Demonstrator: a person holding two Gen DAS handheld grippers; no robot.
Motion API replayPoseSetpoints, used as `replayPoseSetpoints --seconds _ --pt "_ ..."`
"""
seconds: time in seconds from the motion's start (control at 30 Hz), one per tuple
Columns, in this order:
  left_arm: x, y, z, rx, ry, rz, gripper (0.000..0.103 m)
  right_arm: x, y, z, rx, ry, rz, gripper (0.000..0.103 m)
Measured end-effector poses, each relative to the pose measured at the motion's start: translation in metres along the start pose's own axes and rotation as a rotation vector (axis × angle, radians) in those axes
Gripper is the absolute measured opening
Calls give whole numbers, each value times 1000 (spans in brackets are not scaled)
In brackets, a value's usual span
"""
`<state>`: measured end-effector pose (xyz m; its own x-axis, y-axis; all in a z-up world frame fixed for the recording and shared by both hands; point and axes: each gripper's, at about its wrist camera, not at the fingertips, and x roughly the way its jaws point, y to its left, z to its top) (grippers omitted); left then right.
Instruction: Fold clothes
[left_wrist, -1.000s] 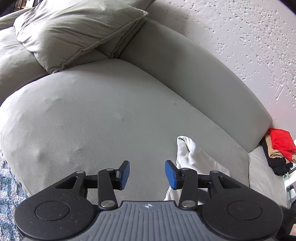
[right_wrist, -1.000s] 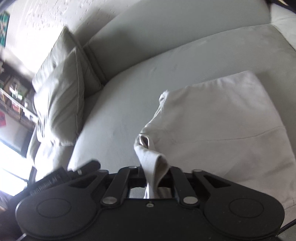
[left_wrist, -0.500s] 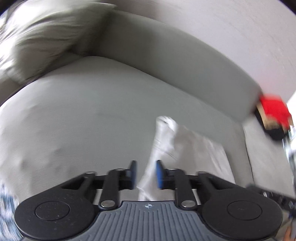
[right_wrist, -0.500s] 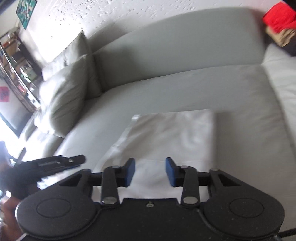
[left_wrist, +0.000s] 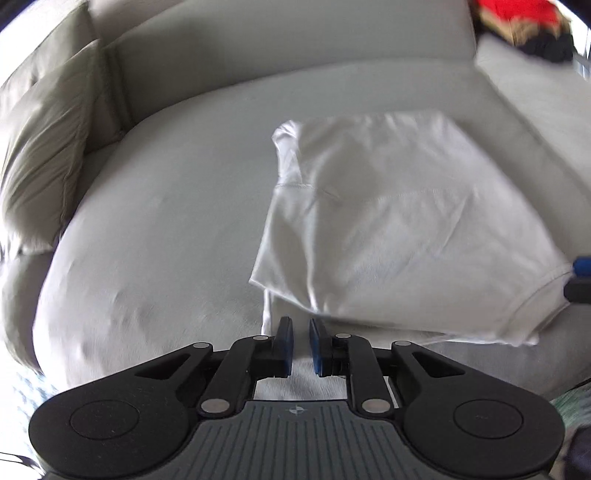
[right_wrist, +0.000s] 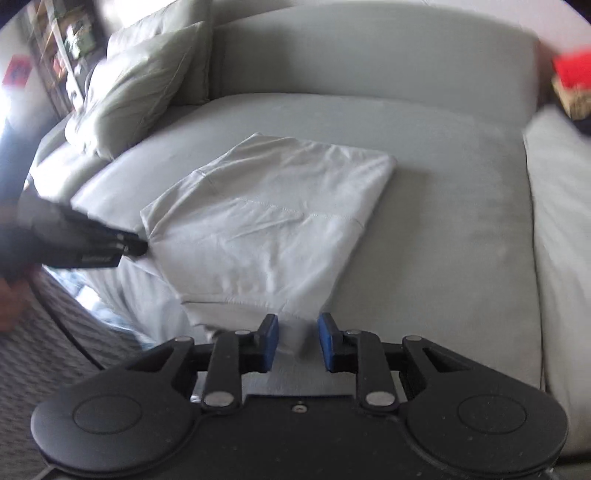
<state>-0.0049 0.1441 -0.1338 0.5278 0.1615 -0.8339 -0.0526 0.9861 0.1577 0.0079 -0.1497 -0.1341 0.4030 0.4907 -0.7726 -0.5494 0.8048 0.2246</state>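
Note:
A white folded garment (left_wrist: 399, 218) lies flat on the grey sofa seat (left_wrist: 166, 229); it also shows in the right wrist view (right_wrist: 266, 221). My left gripper (left_wrist: 301, 343) hovers at the garment's near left corner, its blue pads a narrow gap apart with nothing between them. From the right wrist view the left gripper (right_wrist: 129, 247) sits at the garment's left edge. My right gripper (right_wrist: 297, 341) is open at the garment's near edge, with a bit of cloth lying between its pads, not clamped. One right fingertip (left_wrist: 581, 266) shows at the garment's right corner.
Grey cushions (left_wrist: 44, 147) lean at the sofa's back left, also seen in the right wrist view (right_wrist: 140, 85). A pile of red and dark clothes (left_wrist: 524, 22) lies on the far right seat. A patterned rug (right_wrist: 55, 314) lies below the sofa's front edge.
The right gripper let go of the garment fold and opened. The garment now lies flat. The left gripper narrowed and swung toward the garment's near left corner.

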Motion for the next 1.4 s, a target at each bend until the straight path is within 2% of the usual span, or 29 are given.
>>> replayPoseSetpoints --seconds 0.07,0.13,0.23,0.37,0.5,0.53,0.57,0.6,0.67,0.73,0.77,0.83,0.9,1.0,1.1,1.2,1.27,1.3,1.37,1.4 --pt "-18 13 2 -82 -108 -43 17 -12 -11 8 17 -51 23 24" --pt "-28 18 9 -126 -211 -52 19 -17 -22 22 42 -111 44 28" --pt "-22 13 32 -109 -265 -31 19 -5 -40 47 104 -157 66 28" --pt "19 2 71 -93 -194 -85 12 42 -60 81 201 -112 159 28" --pt "73 -13 91 -108 -55 -212 10 91 -79 91 339 -38 339 26" --pt "83 -12 90 -121 -26 -181 10 105 -85 88 403 -3 390 26" --pt "93 -10 88 -136 1 -149 12 117 -94 84 472 14 394 26" --pt "93 -1 90 -185 -15 -100 12 128 -102 81 542 30 394 21" --pt "94 17 93 -284 -47 -1 12 137 -122 80 648 -27 356 7" --pt "94 37 94 -382 -65 98 7 133 -141 82 717 -114 238 6" --pt "94 47 94 -429 -69 143 5 130 -147 83 746 -137 205 11" --pt "83 56 91 -471 -124 39 5 122 -158 85 802 -179 142 15" --pt "73 63 88 -510 -179 -64 7 116 -157 87 811 -217 182 18" --pt "73 39 96 -386 -197 -206 7 116 -145 95 778 -236 286 23" --pt "87 7 108 -236 -174 -285 8 134 -127 105 735 -198 407 23" --pt "112 -16 118 -168 -113 -334 10 160 -110 112 702 -127 481 23" --pt "130 -18 124 -171 -96 -305 12 177 -106 116 692 -81 469 23" --pt "139 -16 127 -178 -95 -277 16 185 -105 119 691 -60 452 16" --pt "151 -4 136 -237 -96 -194 14 191 -113 117 729 -78 406 0" --pt "155 5 136 -276 -95 -146 11 193 -118 116 749 -89 383 0"
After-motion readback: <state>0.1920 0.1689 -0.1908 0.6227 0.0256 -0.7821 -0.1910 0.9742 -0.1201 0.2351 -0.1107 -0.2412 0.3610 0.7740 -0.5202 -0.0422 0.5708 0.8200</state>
